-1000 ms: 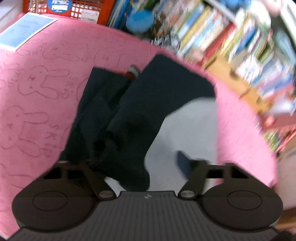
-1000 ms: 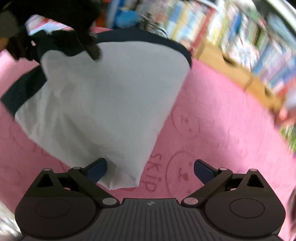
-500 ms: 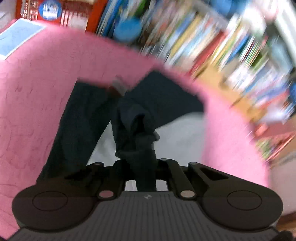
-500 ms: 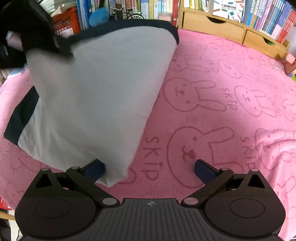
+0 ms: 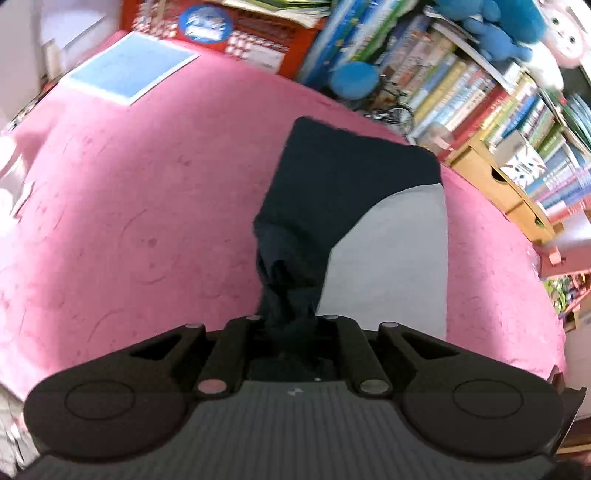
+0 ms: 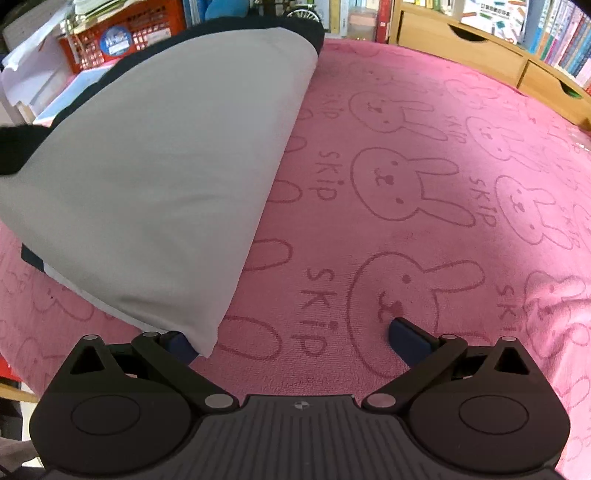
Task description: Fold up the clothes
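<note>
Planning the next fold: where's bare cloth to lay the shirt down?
Free: pink bunny cloth right of the shirt, up to the wooden drawers; also the stretch left of the shirt, short of the blue sheet. Crowded: far edge by the red basket.

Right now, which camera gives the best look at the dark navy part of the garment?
The left wrist view: the navy sleeve fills its middle, bunched in the left gripper. The right wrist view shows mostly grey cloth, with only navy edging.

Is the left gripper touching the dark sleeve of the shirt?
Touching. In the left wrist view the left gripper has the bunched dark sleeve between its fingers, though the jaws are opening slightly.
</note>
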`<action>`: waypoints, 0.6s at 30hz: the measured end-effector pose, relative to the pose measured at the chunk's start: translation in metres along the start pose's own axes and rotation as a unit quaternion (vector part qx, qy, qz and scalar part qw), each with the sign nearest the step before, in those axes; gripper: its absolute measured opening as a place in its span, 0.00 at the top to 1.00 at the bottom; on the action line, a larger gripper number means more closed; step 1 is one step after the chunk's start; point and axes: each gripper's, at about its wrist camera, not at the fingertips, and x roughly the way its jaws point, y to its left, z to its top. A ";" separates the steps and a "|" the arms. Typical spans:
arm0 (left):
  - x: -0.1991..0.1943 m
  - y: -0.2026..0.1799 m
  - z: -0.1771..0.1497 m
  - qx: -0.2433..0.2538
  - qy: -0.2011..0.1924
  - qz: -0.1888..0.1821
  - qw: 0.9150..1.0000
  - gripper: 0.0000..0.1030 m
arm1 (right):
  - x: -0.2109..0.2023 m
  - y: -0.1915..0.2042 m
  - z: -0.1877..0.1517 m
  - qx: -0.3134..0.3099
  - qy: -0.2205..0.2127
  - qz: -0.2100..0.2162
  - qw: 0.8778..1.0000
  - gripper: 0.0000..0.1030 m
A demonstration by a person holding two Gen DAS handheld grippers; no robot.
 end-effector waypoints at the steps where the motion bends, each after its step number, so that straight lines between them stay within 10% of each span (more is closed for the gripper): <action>1: -0.004 0.002 -0.001 -0.004 -0.004 0.001 1.000 0.89 | 0.001 0.000 0.001 -0.001 0.002 0.000 1.000 0.00; 6: -0.021 0.021 0.003 -0.037 -0.025 0.023 0.999 0.86 | 0.002 -0.002 0.002 -0.003 0.000 0.002 1.000 0.00; 10: -0.038 0.042 0.002 -0.044 -0.046 0.109 0.992 0.88 | -0.002 0.001 -0.007 -0.003 -0.015 0.003 1.000 0.00; 14: -0.045 0.040 -0.009 -0.012 -0.026 0.086 0.996 0.85 | -0.019 0.025 -0.020 -0.040 -0.045 -0.038 0.997 0.00; 18: -0.037 0.008 -0.016 0.048 -0.032 0.073 0.996 0.76 | -0.032 0.075 -0.034 -0.193 -0.136 -0.132 0.963 0.00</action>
